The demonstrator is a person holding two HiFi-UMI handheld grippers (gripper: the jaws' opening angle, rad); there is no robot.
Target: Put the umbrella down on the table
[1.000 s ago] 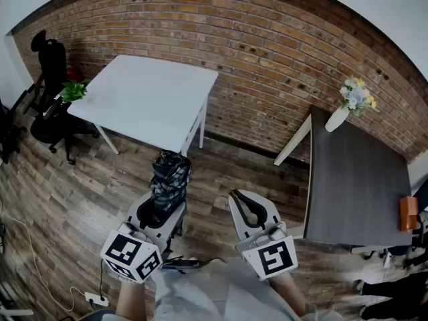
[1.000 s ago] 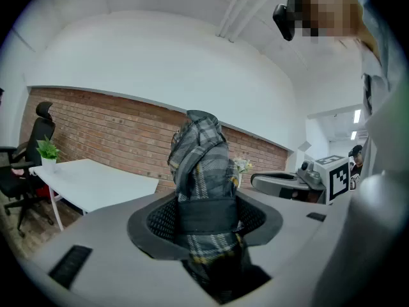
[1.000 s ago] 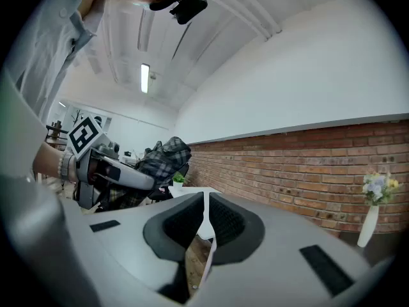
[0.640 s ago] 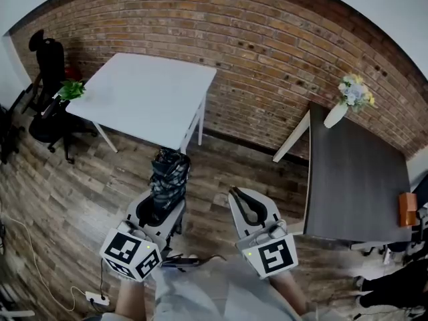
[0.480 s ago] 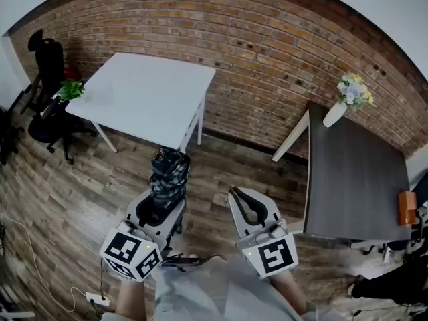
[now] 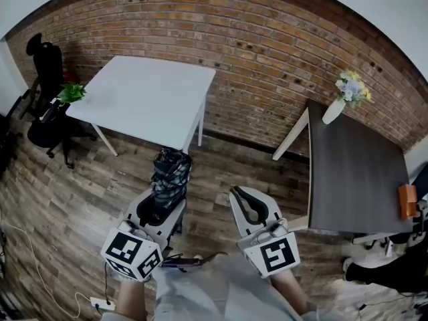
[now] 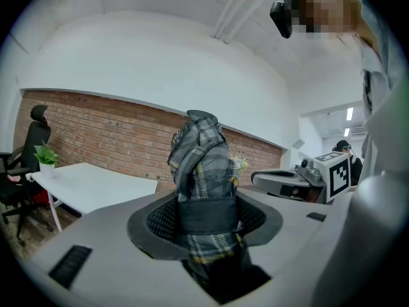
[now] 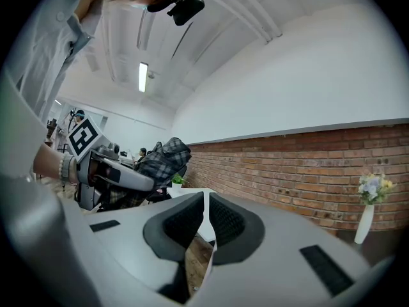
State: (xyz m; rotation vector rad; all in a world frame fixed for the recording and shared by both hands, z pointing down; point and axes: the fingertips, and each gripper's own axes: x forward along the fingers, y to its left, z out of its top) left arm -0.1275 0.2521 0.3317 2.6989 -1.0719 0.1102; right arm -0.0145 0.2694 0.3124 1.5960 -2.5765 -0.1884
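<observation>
A folded grey plaid umbrella (image 6: 170, 172) stands out of my left gripper (image 6: 160, 210), which is shut on it over the wooden floor. In the left gripper view the umbrella (image 7: 200, 170) fills the gap between the dark pads (image 7: 161, 219), with a black strap round it. My right gripper (image 6: 239, 198) is beside it, shut with nothing in it; its pads (image 8: 185, 224) almost meet. The right gripper view also shows the umbrella (image 8: 161, 158) at the left. A white table (image 6: 144, 99) stands ahead to the left, and a dark table (image 6: 354, 179) to the right.
A brick wall (image 6: 267, 52) runs behind both tables. A vase of flowers (image 6: 345, 99) and an orange object (image 6: 406, 201) sit on the dark table. An office chair (image 6: 47, 65) and a small plant (image 6: 70, 91) are at the far left. A cable (image 6: 27, 253) lies on the floor.
The room has shifted slightly in the head view as I move along with both grippers. The umbrella stays in the left gripper, and the right gripper stays shut.
</observation>
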